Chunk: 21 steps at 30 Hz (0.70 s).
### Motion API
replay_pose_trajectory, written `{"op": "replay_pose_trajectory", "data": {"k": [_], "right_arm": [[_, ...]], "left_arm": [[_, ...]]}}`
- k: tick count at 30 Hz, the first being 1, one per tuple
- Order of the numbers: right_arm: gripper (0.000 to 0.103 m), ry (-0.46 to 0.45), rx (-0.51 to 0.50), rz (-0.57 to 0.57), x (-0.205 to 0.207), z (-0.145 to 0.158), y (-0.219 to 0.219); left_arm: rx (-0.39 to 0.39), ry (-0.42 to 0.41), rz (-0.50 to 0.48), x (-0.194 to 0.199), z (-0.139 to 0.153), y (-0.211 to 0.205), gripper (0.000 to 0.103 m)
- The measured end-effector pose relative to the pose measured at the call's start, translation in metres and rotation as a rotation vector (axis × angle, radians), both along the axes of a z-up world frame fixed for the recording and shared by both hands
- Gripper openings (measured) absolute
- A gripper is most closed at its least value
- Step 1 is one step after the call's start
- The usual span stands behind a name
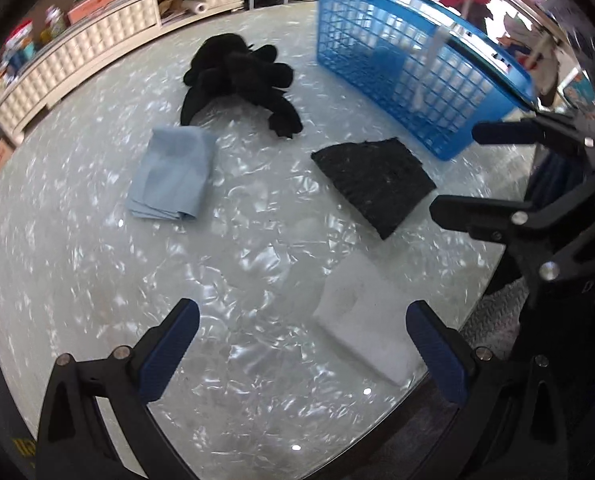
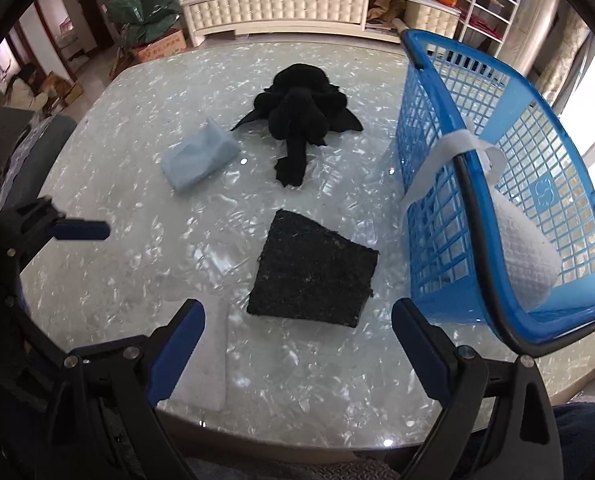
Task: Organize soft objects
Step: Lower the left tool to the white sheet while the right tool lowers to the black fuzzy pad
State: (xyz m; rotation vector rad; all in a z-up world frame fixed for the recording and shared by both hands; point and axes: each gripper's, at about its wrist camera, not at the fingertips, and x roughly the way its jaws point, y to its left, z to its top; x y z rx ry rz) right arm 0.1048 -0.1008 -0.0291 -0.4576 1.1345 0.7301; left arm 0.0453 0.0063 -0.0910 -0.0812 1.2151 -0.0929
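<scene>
Both our claws are spread wide and hold nothing: the left gripper hangs over the flat white foam pad, and the right gripper over the dark square scrubby pad. The blue plastic basket stands just beside the dark pad, with a white cloth inside. We think we should go straight down, pinch one edge firmly, and lift high over the rim.

The white pad lies partly hidden behind the right gripper.

Home living room: cluttered sideboard.
</scene>
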Motion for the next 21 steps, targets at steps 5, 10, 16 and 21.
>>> {"op": "replay_pose_trajectory", "data": {"k": [5,10,16,21], "right_arm": [[0.094,0.016,0.01,-0.014,0.004,-0.012,0.005],[0.094,0.002,0.004,-0.003,0.005,-0.018,0.009],[0.094,0.06,-0.005,-0.07,0.02,-0.037,0.003],[0.094,0.088,-0.014,-0.103,0.028,-0.051,0.002]], "left_arm": [[-0.028,0.039,0.061,0.007,-0.011,0.003,0.103],[-0.049,0.086,0.1,0.01,-0.027,0.01,0.103],[-0.053,0.105,0.108,0.011,-0.038,0.009,0.103],[-0.055,0.132,0.12,0.019,-0.049,0.008,0.103]]}}
